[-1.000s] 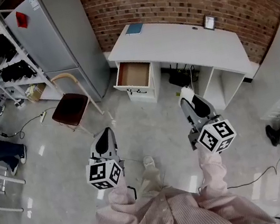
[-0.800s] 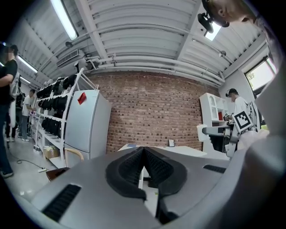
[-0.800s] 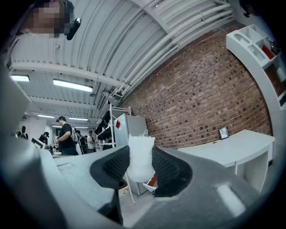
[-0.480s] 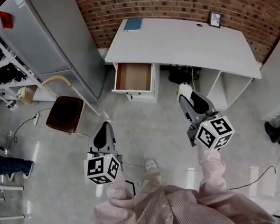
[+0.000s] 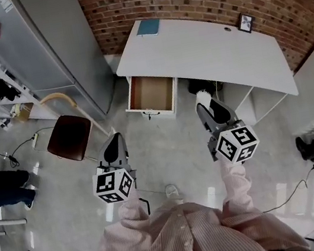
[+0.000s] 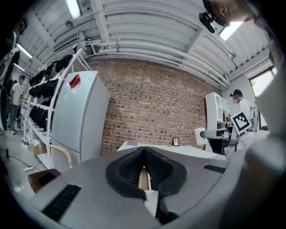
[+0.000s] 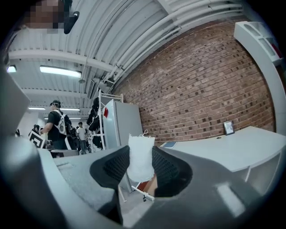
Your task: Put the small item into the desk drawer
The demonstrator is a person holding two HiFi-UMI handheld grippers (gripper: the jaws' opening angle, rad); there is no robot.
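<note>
A small white cloth pouch point(image 7: 141, 157) stands upright between the pads of my right gripper point(image 7: 141, 167), which is shut on it; in the head view the pouch point(image 5: 202, 94) pokes out past the right gripper point(image 5: 208, 107), in front of the white desk point(image 5: 204, 53). The desk's drawer point(image 5: 151, 93) is pulled open at its left end, with a bare brown bottom. My left gripper point(image 5: 115, 148) hangs lower left over the floor, its jaws point(image 6: 144, 165) pressed together with nothing in them. Both grippers are held short of the desk.
A dark red chair point(image 5: 69, 136) with a curved wooden arm stands left of the drawer, beside a grey refrigerator point(image 5: 46, 45). On the desk lie a blue book point(image 5: 148, 28) and a small picture frame point(image 5: 245, 22). Cables run over the floor. People stand at the left.
The view has moved closer to the desk: desk and open drawer sit lower and larger in the frame. Both grippers keep their states, the right one still holding the pouch.
</note>
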